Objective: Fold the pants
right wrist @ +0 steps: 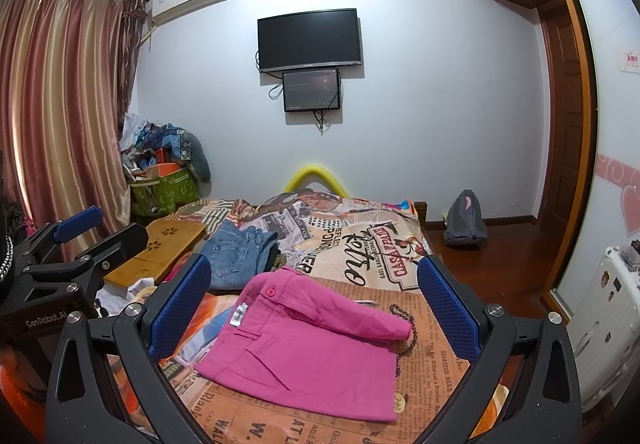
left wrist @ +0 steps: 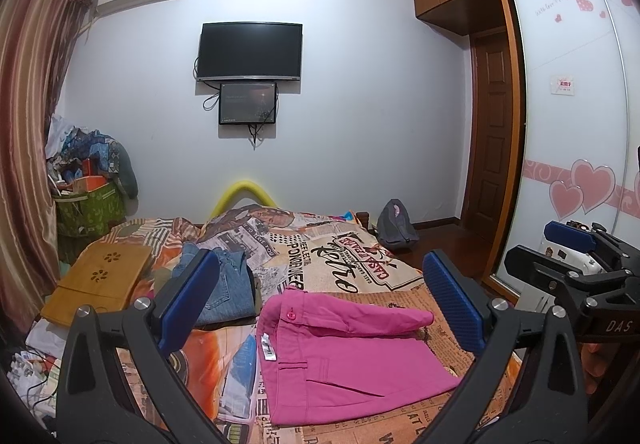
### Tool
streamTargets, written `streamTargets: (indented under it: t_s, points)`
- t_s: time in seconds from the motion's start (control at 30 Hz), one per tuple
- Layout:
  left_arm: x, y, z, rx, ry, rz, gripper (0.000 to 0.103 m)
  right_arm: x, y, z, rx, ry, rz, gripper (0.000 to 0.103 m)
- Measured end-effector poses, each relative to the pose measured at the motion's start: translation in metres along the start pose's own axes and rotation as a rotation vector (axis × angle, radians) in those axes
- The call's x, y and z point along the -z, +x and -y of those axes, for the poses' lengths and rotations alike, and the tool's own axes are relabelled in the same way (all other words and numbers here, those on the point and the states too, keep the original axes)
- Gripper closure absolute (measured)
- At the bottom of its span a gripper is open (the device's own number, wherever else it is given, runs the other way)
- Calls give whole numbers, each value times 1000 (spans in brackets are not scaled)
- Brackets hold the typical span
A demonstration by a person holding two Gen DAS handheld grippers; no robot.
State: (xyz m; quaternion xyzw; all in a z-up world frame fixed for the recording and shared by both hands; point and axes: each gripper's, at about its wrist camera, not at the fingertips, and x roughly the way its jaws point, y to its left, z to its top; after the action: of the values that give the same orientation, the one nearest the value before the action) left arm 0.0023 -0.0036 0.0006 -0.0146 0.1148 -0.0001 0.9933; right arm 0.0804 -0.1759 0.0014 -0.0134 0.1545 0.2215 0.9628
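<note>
At the far left, striped curtains [right wrist: 60, 91] hung beside a green fabric bin [right wrist: 166, 189] heaped with clothes. Nearer, a wooden lap tray [left wrist: 100, 284] lay on the left part of the bed [right wrist: 360, 256], which was covered with a newspaper-print spread. Just right of the tray sat a folded pair of blue jeans [right wrist: 236, 256], close behind the pink pants [left wrist: 340, 356].

The left tongs [left wrist: 320, 308] stood wide apart and gripped nothing, hovering above the bed with the pink pants showing between their blue pads [left wrist: 188, 300]. The pants lay folded into a compact bundle on the spread, waistband toward the left with its button [right wrist: 271, 291] and white label [right wrist: 239, 318] facing up, the top layer doubled over and tapering to the right. A dark chain [right wrist: 408, 336] trailed from under the pants' right edge onto the spread.

The right tongs [right wrist: 314, 308] were likewise spread wide and held nothing, poised over the same bundle, not touching it.

On the wall beyond hung a dark television [right wrist: 310, 39] with a smaller screen [right wrist: 311, 90] below it. Farther right a grey backpack [right wrist: 464, 219] rested on the wooden floor, near a brown door [left wrist: 490, 131] and a wardrobe panel with pink hearts [left wrist: 580, 183].
</note>
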Motion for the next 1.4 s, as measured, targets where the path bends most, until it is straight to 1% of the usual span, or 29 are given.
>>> streamTargets:
  t_s: [1.13, 1.4]
  points:
    - [2, 1, 0, -1, -1, 3, 0, 1, 2, -1, 2, 2, -5, 0]
    - [4, 7, -2, -4, -3, -15, 0, 6, 5, -1, 7, 4, -11, 0]
